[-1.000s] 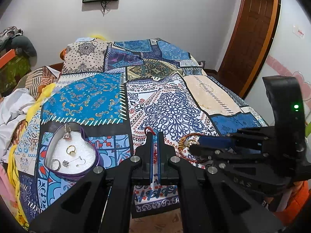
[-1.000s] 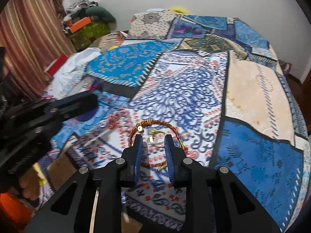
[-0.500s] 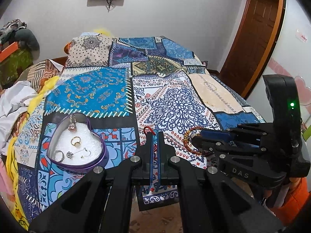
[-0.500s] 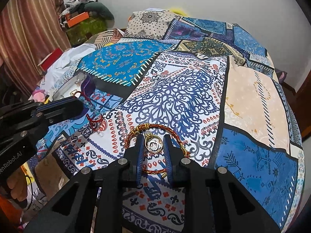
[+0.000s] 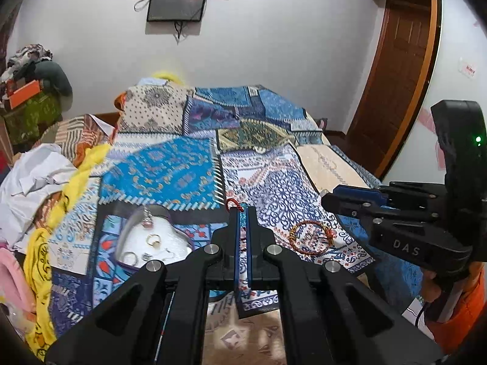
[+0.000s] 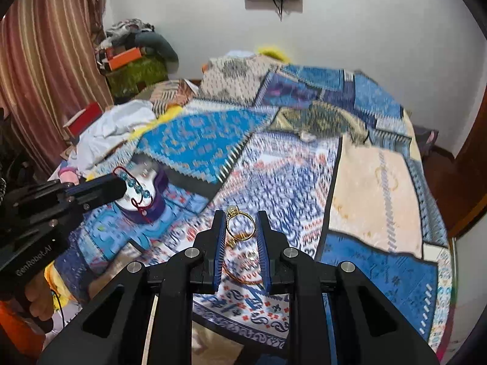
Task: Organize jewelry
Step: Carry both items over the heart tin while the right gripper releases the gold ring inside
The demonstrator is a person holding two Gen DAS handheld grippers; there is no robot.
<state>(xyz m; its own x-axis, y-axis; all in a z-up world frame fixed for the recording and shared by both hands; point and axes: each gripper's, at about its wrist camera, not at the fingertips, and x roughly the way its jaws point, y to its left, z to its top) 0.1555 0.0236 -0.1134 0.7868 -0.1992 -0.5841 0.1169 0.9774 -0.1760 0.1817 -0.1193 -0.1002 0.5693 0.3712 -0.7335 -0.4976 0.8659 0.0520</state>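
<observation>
Jaws, left gripper [image 5: 242, 213]: pressed together on a blue-beaded bracelet with red cord [image 6: 134, 187], which dangled from the tips, seen from the right wrist view in front of the heart-shaped dish
Jaws, right gripper [image 6: 241, 223]: narrowly spread and pinching a gold ring [image 6: 240, 226] across its band, the ring upright between the pads with its small stone at top left
Bed cover [image 5: 274, 182]: large patchwork spread, blue and white patterns, serving as the work surface
Heart-shaped dish [image 5: 127, 228]: white-lined, purple-rimmed, on the left part of the spread; it already held a ring, a hoop, earrings and a small pendant
Red and gold bangle [image 5: 310, 238]: lay on the spread just beside the right gripper, apart from the dish, not yet stowed
Progress: judged partway; several small pieces were in the dish, two more were lifted clear of the cover in the grippers and awaited placing, and the bangle remained to be collected
Risk: the thin ring looked liable to slip or twist out of the pads
</observation>
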